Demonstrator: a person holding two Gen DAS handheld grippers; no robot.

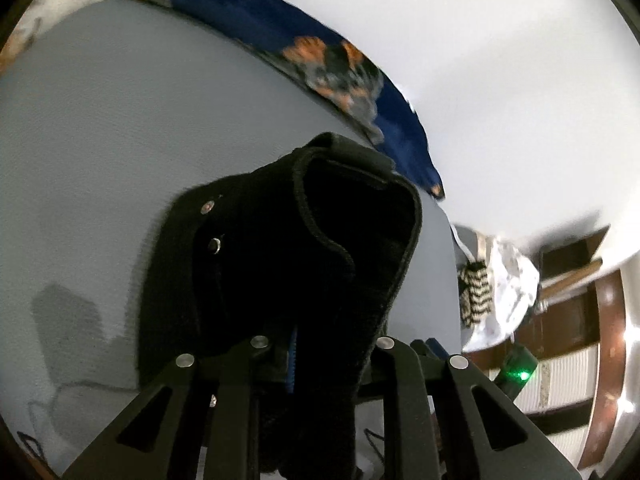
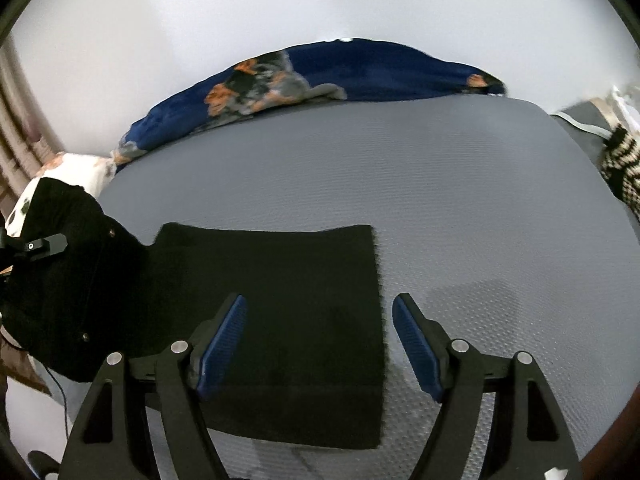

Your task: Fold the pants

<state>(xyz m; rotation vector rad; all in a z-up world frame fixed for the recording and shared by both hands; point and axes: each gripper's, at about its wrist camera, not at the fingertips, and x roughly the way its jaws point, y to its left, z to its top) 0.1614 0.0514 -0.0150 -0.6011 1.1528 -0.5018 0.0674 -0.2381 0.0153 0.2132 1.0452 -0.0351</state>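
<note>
Black pants (image 2: pixel 280 320) lie flat on grey mat (image 2: pixel 460 200); left gripper (image 1: pixel 316 360) pinches waistband at nine o'clock, right gripper (image 2: pixel 320 344) gapes empty.

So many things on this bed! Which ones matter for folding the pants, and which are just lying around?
Part of the job:
- black pants, partly flat on the grey mattress
- left claw, shut on the pants' waistband
- right claw, open above the flat part

Just lying about:
- blue floral blanket
- black-and-white knit item
- white cloth
</note>
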